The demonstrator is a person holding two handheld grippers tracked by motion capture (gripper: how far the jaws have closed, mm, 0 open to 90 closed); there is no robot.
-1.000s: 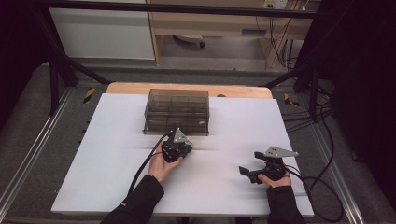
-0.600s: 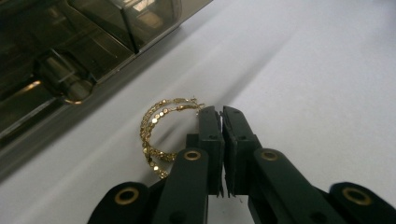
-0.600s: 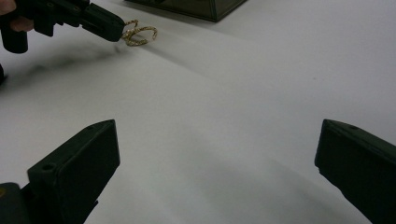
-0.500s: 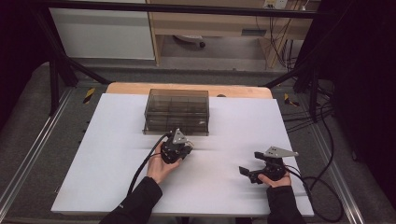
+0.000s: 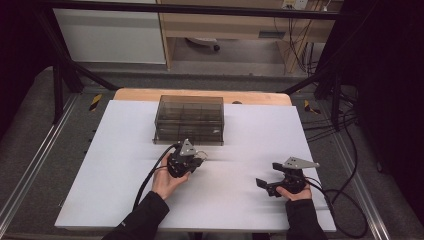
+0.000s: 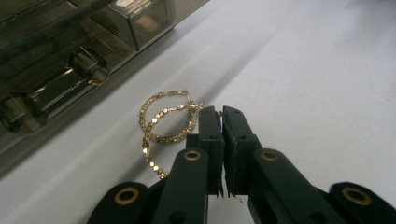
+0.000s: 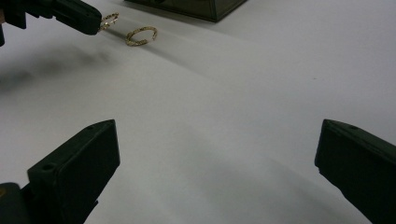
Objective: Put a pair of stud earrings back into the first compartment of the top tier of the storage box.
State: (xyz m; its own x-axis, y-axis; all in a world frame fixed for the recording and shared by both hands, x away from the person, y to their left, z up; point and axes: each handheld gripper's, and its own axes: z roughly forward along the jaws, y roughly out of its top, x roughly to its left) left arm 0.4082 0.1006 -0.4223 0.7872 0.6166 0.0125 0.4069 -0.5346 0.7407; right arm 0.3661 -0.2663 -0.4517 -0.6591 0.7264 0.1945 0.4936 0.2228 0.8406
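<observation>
Left gripper view is showing the left gripper (image 6: 219, 116) with its jaws pressed together on the edge of a gold hoop earring made of small flat faceted links (image 6: 161, 122), right where the clasp end meets the jaw tips; a second ring of the same links is overlapping it, and I cannot tell whether that is a separate earring or part of the same one. The right gripper view is showing one hoop at the left jaw tips and another gold hoop (image 7: 140, 36) lying just beside them on the white matte surface (image 5: 125, 190). The hoops are sitting near the middle of the surface, just in front of the smoky translucent plastic organiser box with divided compartments (image 5: 189, 119), which is standing toward the far edge. The step in hand looks to be the pinching and picking up of the earring for storing in the box. The next move is calling for a gentle lift so the thin, slippery hoop is not twisting out, then a carry to a compartment. The right gripper (image 5: 274, 184) is resting near the near right corner, its jaws standing wide apart with nothing between them.
</observation>
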